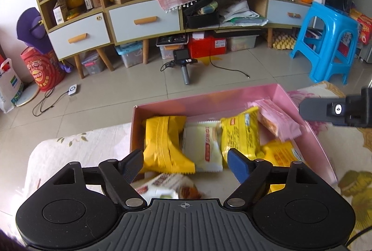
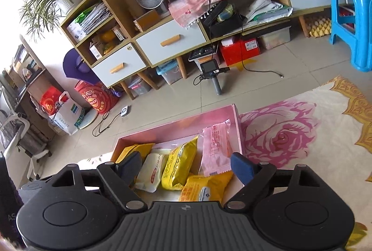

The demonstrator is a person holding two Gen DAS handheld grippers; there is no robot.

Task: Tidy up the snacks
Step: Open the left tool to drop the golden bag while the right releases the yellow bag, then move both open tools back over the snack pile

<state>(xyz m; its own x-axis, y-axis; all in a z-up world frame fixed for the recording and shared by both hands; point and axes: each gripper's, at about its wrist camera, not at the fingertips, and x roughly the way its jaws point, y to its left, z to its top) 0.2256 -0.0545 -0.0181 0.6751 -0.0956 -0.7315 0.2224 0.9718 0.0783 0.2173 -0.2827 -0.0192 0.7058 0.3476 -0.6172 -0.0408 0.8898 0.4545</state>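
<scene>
A pink open box [image 1: 209, 102] [image 2: 176, 127] lies on the flowered cloth and holds several snack packets: yellow ones [image 1: 165, 141] [image 2: 179, 165], a white one [image 1: 208, 148] [image 2: 152, 172] and a pink one [image 1: 276, 118] [image 2: 215, 146]. My left gripper [image 1: 186, 163] is open over the box's near end. A blurred white and brown packet [image 1: 172, 186] lies loose just below it, between the spread fingers. My right gripper [image 2: 186, 166] is open and empty above the box's near right part. Its body shows at the right edge of the left wrist view [image 1: 337, 110].
The box sits on a table covered by a cloth with a pink rose print [image 2: 283, 134]. Beyond the table edge is tiled floor with cables, a handheld camera [image 1: 183, 65], a long cabinet [image 1: 144, 21] and a blue stool [image 1: 327, 41].
</scene>
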